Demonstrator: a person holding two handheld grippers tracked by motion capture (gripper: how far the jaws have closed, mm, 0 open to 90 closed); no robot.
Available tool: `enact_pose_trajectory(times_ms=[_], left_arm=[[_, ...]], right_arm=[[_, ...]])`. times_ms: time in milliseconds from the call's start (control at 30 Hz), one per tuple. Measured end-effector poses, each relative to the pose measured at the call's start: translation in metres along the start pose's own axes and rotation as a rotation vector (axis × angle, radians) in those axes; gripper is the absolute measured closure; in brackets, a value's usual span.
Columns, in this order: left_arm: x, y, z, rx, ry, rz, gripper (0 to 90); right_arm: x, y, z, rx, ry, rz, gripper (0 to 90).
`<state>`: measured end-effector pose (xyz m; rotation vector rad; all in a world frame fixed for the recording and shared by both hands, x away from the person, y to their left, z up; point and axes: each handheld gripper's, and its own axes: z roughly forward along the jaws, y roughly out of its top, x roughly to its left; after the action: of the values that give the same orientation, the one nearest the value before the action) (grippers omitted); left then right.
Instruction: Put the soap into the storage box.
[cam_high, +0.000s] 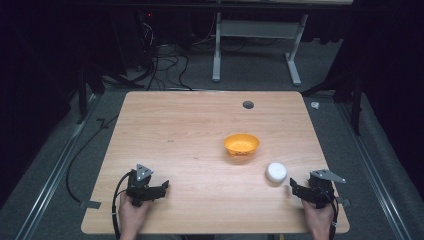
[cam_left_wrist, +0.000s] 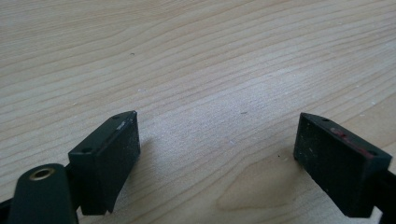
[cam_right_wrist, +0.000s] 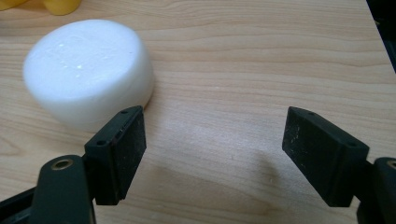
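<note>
White puck (cam_right_wrist: 88, 77) cut off behind right gripper (cam_right_wrist: 212, 149) jaw, top embossing unreadable; orange bowl (cam_high: 241, 144) contents unclear; both grippers spread, empty, incl. left gripper (cam_left_wrist: 217, 158) on counter (cam_high: 190, 130).

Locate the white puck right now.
High view: the white puck sits on the table's right side, between the orange bowl and the right gripper, untouched.
</note>
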<state>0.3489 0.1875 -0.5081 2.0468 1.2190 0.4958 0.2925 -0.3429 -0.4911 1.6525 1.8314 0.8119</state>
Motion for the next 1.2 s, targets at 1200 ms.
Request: enact_pose_trajectory(times_ms=[1200], left_arm=[[0.000, 0.000, 0.000, 0.000, 0.000, 0.001, 14.9]], right_arm=[[0.030, 0.002, -0.006, -0.030, 0.087, -0.069, 15.3]])
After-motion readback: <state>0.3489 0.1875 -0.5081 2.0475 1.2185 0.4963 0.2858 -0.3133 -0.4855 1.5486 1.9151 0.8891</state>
